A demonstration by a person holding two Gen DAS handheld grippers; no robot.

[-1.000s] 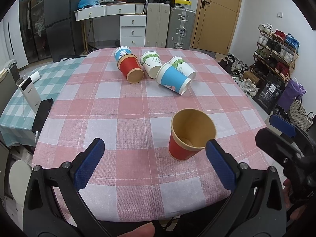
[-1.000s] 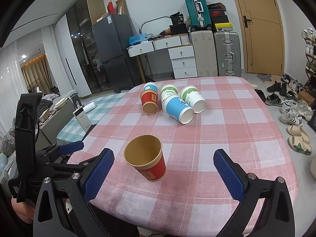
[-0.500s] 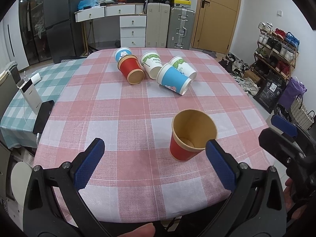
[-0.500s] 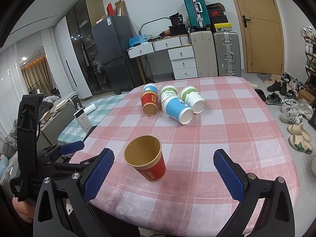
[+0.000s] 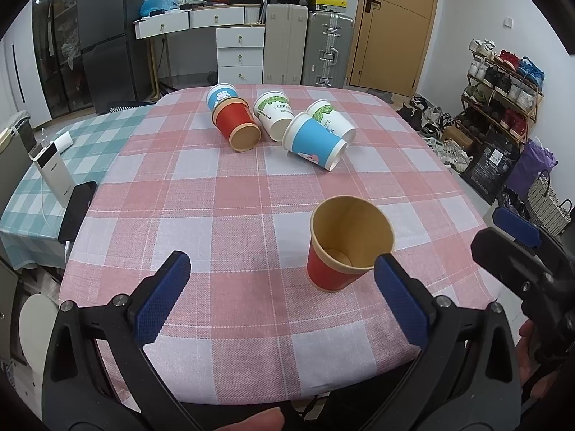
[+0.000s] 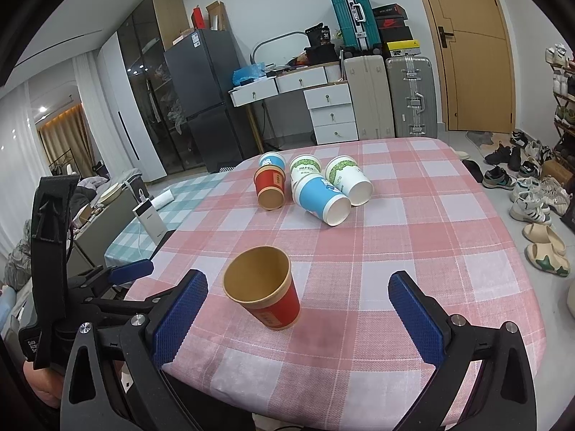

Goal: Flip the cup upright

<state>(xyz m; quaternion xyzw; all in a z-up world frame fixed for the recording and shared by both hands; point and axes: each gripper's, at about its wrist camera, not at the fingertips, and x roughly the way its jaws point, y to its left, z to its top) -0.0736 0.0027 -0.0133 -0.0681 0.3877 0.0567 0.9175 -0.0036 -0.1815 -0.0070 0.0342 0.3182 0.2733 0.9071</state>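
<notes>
The red tapered paper cup (image 5: 345, 248) is standing upright on the woven pink-checked tablecloth (image 5: 230, 194), just ahead of the spread, empty left gripper (image 5: 282, 298) and right gripper (image 6: 298, 312); 5 paper cups are lying beyond.

Six paper cups on the bench (image 5: 222, 194): one red cup (image 5: 346, 248) upright, and five lying down, namely one red (image 5: 235, 124), two blue (image 5: 312, 140) (image 5: 221, 94), two green-printed white (image 5: 274, 113) (image 5: 332, 118).

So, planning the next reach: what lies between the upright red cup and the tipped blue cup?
Only bare checked tablecloth lies between the upright red cup and the tipped blue cup; both wrist views show it.
</notes>
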